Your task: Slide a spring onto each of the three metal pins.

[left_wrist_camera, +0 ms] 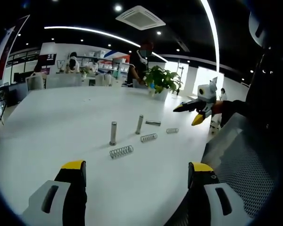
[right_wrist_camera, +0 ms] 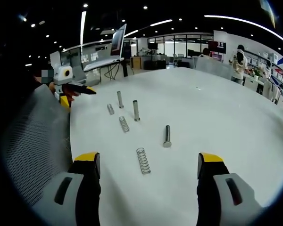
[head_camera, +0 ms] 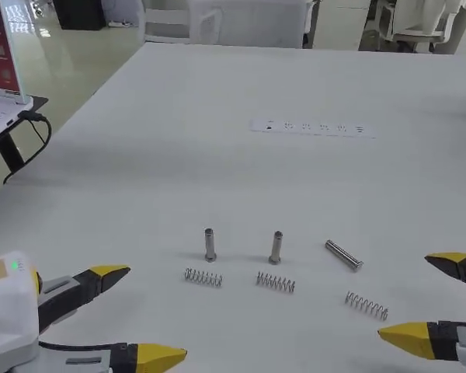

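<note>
A white worktop (head_camera: 217,155) is carrying three metal pins. The left pin (head_camera: 210,245) and middle pin (head_camera: 276,247) are standing upright, and the right pin (head_camera: 343,255) is lying on its side. One spring is lying just in front of each: left spring (head_camera: 203,277), middle spring (head_camera: 276,282), right spring (head_camera: 366,305). The left gripper (head_camera: 157,311) and right gripper (head_camera: 404,297) are hovering nearby, jaws spread wide, holding nothing.
</note>
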Tool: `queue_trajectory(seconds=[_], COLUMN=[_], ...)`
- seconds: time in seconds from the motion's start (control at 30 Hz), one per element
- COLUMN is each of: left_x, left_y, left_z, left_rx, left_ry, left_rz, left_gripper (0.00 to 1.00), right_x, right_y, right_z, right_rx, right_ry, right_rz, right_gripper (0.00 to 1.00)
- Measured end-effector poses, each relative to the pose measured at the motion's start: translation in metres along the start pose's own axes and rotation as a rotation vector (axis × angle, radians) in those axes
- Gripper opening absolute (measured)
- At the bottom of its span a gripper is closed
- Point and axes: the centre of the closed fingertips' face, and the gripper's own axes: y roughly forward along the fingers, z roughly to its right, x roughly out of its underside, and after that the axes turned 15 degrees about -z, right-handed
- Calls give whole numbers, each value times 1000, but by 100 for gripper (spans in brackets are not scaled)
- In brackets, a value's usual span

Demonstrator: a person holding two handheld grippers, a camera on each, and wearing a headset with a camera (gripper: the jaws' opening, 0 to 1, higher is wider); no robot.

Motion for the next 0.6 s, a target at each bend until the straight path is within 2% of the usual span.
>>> queue_trajectory(seconds=[0.6], left_x=[1], left_y=[-1], left_z=[-1], left_rx=[-3], left_ry=[6], left_rz=[-4], left_gripper=[86], right_x=[-42], right_y=[19], right_z=[21], right_rx=[3], right_ry=[-93], right_rz=[-28], right_gripper=[82])
